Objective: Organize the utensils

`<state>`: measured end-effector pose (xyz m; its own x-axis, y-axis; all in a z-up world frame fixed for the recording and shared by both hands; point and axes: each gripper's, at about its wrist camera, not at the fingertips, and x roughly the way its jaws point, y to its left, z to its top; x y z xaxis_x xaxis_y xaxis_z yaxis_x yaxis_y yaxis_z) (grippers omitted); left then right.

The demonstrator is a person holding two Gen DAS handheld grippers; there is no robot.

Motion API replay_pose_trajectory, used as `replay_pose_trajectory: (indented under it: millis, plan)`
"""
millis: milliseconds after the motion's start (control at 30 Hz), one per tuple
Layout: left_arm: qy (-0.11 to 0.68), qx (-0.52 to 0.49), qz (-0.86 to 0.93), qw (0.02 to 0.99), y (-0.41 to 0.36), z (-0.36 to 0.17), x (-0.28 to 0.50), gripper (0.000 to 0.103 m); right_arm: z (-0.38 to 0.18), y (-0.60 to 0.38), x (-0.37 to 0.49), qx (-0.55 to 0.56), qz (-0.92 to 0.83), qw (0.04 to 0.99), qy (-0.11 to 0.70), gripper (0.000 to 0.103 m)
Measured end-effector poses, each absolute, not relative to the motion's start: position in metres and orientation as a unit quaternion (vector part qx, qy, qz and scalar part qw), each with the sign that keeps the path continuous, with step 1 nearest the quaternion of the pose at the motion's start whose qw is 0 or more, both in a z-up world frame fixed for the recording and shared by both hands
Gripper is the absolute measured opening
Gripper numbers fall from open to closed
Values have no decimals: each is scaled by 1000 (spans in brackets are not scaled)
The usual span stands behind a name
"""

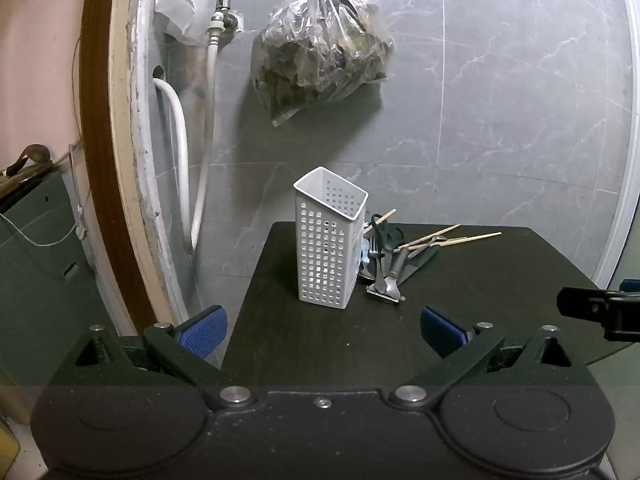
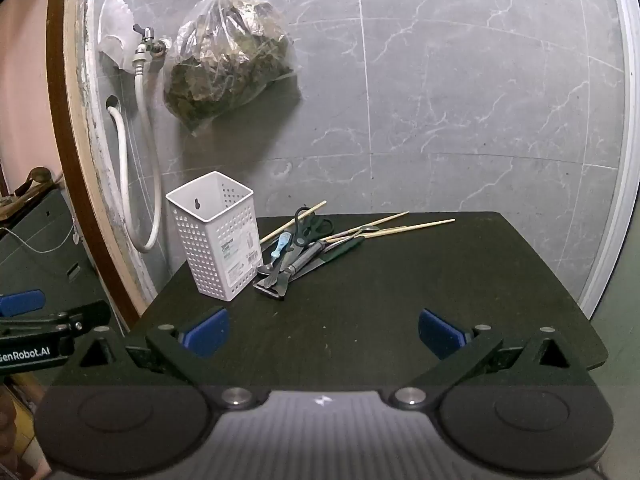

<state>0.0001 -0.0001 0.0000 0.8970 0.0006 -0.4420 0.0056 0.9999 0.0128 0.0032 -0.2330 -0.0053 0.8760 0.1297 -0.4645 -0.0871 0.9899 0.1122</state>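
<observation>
A tall white perforated holder [image 1: 330, 240] [image 2: 218, 236] stands upright and empty on the dark table [image 1: 460, 312] [image 2: 380, 300], near its far left corner. Right beside it lies a heap of utensils [image 1: 386, 264] [image 2: 296, 252]: dark-handled scissors [image 2: 310, 226], a peeler [image 2: 272, 290], forks, a spoon, a knife and wooden chopsticks [image 1: 452, 238] [image 2: 400, 226]. My left gripper [image 1: 324, 330] hovers open over the table's near left edge, well short of the holder. Over the near part of the table my right gripper [image 2: 324, 332] is open too, with nothing between its blue pads.
A grey marble-tiled wall rises behind the table. A plastic bag of dried leaves [image 1: 324, 48] [image 2: 228, 64] hangs there, next to a tap with white hoses [image 1: 200, 140] [image 2: 140, 140]. A brown door frame [image 1: 104, 140] and a dark green cabinet [image 1: 36, 240] stand left.
</observation>
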Motion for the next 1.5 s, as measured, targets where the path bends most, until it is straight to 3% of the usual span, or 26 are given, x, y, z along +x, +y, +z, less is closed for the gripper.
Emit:
replay_pose_trajectory:
  millis: [1500]
  plan:
    - [234,-3,-3,972,3,-6,7,102,-6,-228,10,35,51,967,245,103]
